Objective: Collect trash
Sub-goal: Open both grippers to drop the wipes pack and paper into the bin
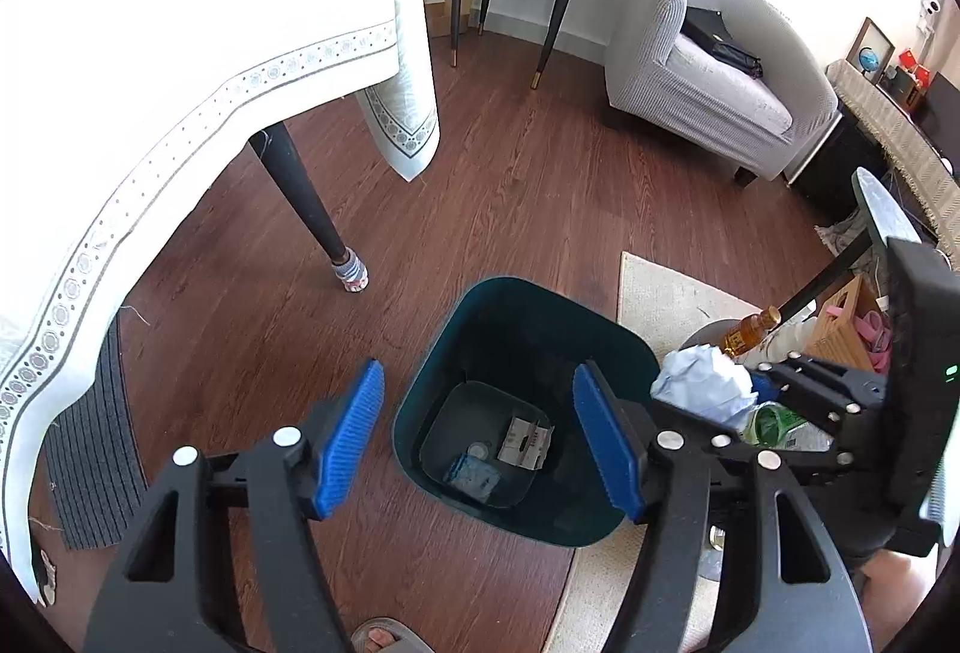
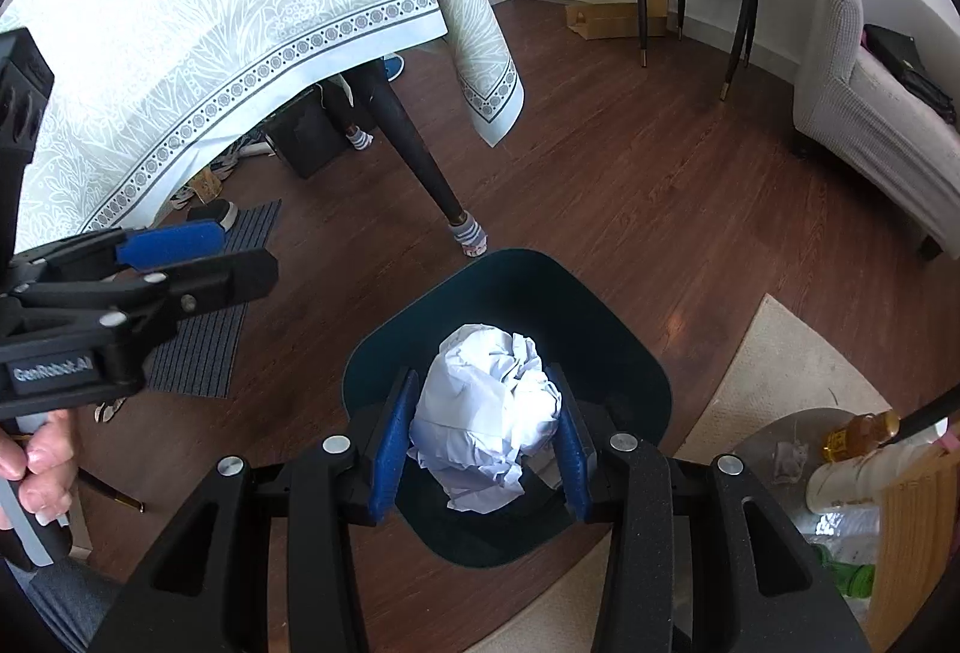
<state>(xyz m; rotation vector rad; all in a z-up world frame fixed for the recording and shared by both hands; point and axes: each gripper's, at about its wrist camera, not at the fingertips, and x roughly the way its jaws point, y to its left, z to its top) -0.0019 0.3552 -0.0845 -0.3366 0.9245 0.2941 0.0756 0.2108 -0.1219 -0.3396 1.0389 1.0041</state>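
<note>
A crumpled ball of pale blue-white paper (image 2: 489, 413) is clamped between the blue ribbed pads (image 2: 393, 443) of the right gripper (image 2: 480, 443), one pad pressed against each flank of the wad, and it is held directly above the open mouth of the dark teal plastic waste bin (image 2: 624, 365) that stands on the brown wood-plank floor (image 2: 630, 185). In the left wrist view the same paper ball (image 1: 705, 383) is seen just beside the bin's right rim (image 1: 630, 347), with a flattened card carton (image 1: 525, 443) and a blue-white scrap (image 1: 474, 476) lying at the bottom of the bin. The left gripper (image 1: 480, 437) is held with its jaws parted about halfway and nothing between them; only the bin is seen through the gap. The wad is judged to be very light, soft and springy, so that it would be crushed rather than broken by a firm squeeze, and its creased surface should be gripped well by the ribbed pads. It is best taken across its widest middle, as it is held now, since loose flaps at the lower edge would tear or slip if pinched alone. A release from this position is judged likely to drop it inside the bin, although so light a ball may catch on the rim. On a small round table (image 2: 774, 443) at the right, an amber bottle (image 2: 861, 431) and a green bottle (image 2: 846, 572) can be seen, possibly further trash.
</note>
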